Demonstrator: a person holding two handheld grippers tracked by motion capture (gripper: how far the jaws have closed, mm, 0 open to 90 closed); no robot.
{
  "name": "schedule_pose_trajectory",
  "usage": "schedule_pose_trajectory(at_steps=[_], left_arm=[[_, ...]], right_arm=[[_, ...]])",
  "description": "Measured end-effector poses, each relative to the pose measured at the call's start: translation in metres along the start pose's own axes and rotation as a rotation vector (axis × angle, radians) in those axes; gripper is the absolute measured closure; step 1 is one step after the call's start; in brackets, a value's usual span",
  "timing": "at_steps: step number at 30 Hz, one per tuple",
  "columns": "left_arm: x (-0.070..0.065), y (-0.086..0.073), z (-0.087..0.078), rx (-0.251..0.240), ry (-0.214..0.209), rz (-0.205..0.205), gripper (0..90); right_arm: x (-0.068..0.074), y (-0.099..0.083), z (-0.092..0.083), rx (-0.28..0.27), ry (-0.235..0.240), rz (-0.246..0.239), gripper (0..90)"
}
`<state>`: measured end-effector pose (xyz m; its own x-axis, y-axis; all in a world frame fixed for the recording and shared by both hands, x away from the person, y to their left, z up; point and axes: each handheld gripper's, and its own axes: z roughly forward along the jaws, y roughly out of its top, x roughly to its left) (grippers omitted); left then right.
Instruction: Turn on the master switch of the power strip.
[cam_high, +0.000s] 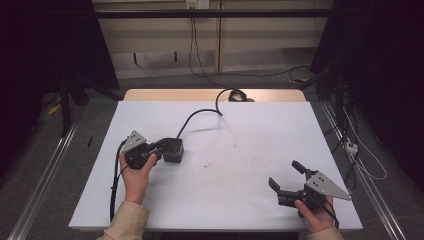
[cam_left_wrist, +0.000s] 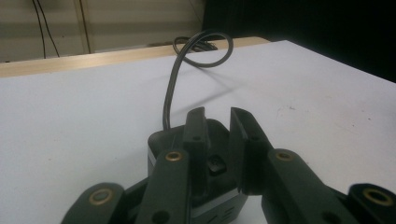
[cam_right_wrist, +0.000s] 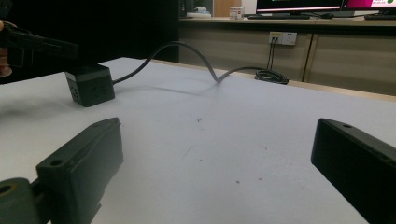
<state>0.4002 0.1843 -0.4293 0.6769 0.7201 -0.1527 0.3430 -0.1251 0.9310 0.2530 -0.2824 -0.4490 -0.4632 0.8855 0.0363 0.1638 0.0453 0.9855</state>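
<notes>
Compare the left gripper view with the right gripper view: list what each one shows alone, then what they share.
Left gripper view alone: the left claw right over the black cube power strip, jaws a little apart above its top; whether they touch it is unclear.

Right gripper view alone: the right claw wide open over bare white table, the cube's socket holes on its side, a wall outlet, monitors on a counter.

Both: the cube, its black cable arching to a coil at the table's far edge.

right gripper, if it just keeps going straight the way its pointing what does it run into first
Probably nothing nearby: the open right gripper points up-left over the bare table. The black power cube sits left of that line.
</notes>
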Motion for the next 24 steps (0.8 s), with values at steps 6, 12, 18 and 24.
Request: schedule_pose_trajectory(at_steps=[6, 12, 18, 24], left_arm=[[0.0011, -0.0004, 0.0006, 0.007, 0.003, -0.005, 81.0], [-0.0002, 0.0, 0.0021, 0.021, -0.008, -0.002, 86.2], [-0.002, 0.0002, 0.0025, 0.036, -0.011, -0.001, 90.0], [-0.0023, -0.0002, 0.0031, 0.059, -0.008, 0.005, 90.0]], right_arm=[[0.0001, 0.0, 0.0001, -0.001, -0.002, 0.003, 1.8], [0.0002, 0.0, -0.0001, -0.002, -0.002, 0.002, 1.8], [0.0004, -0.0001, 0.0, -0.001, -0.003, 0.008, 1.8], [0.001, 0.0, -0.0001, -0.001, 0.0, 0.004, 1.8]])
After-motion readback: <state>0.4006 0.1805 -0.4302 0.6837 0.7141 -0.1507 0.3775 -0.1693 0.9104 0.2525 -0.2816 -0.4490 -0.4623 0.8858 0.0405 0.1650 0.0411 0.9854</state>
